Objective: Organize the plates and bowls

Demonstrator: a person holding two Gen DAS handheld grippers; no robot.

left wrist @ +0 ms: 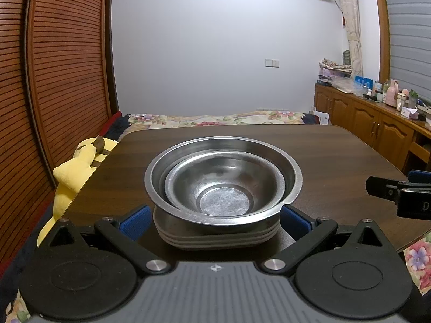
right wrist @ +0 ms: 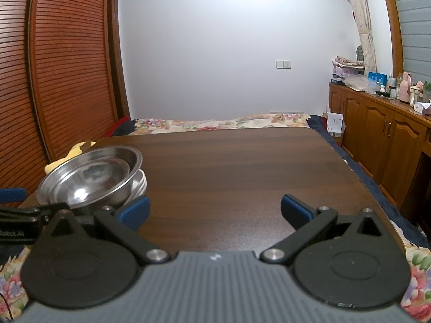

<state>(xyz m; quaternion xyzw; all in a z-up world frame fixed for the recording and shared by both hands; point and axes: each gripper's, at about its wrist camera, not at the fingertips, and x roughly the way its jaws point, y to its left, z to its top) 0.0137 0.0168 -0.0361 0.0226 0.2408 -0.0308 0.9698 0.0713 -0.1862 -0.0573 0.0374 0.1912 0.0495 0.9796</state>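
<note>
Two steel bowls are nested, the small bowl inside the large bowl, on a stack of pale plates on the dark wooden table. My left gripper is open, its blue pads on either side of the plate stack's near edge, apart from it. In the right wrist view the same bowl stack sits at the left. My right gripper is open over bare table, with nothing between its pads. The right gripper's tip shows at the right edge of the left wrist view.
A yellow plush toy lies off the table's left edge by the slatted wardrobe. A floral bedspread lies beyond the far edge. A wooden cabinet with bottles stands at the right.
</note>
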